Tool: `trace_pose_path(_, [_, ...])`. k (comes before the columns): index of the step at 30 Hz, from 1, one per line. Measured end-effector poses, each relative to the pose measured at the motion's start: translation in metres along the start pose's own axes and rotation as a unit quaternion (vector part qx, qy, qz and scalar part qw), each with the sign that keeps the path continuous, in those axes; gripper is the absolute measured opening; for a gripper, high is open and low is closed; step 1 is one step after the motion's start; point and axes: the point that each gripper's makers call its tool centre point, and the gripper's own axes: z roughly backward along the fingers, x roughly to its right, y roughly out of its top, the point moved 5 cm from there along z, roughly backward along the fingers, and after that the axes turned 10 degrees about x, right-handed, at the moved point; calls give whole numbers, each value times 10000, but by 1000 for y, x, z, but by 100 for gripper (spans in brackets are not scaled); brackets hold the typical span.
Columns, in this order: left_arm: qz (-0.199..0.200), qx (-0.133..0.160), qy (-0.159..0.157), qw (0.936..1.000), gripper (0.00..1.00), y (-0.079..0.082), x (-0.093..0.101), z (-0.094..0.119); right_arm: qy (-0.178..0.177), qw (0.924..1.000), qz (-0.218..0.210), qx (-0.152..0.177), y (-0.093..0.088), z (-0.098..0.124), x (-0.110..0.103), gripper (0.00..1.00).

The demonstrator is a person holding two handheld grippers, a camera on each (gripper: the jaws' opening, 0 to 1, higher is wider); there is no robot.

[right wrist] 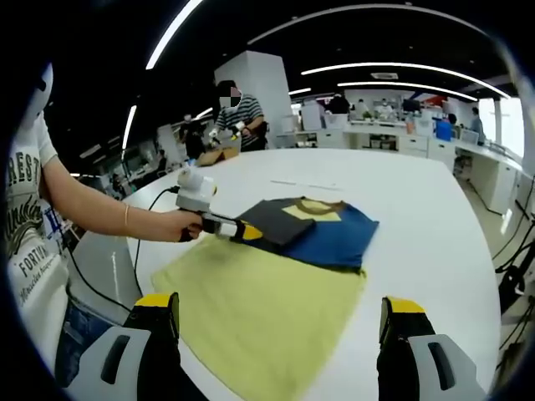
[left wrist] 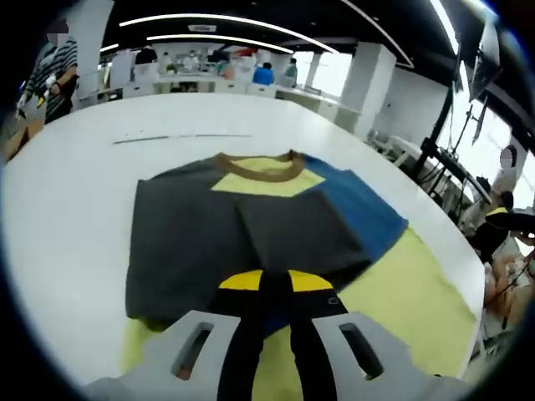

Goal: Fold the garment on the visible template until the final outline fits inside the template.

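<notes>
Garment (right wrist: pixel 313 230) sits centre frame, folded over the upper end of the yellow template (right wrist: pixel 259 313). My left gripper (left wrist: pixel 272 288) is clamped on its grey edge; my right gripper (right wrist: pixel 280 322) hangs wide, empty. Risk: dragging one-handed bunches the fold, pushing cloth past the template outline.

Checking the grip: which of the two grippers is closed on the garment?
The left gripper: its jaws pinch the dark grey garment's folded edge. The right gripper hangs open over the yellow template.
</notes>
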Motion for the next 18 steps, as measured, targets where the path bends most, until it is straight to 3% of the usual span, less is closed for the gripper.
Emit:
trace_pose_path(10, [-100, 81, -219, 9997, 1, 11, 10, 3, 0, 9999, -97, 101, 3, -2, 2, 99])
trace_pose_path(18, [165, 469, -729, 9961, 1, 34, 45, -1, 3, 9999, -84, 90, 2, -2, 1, 99])
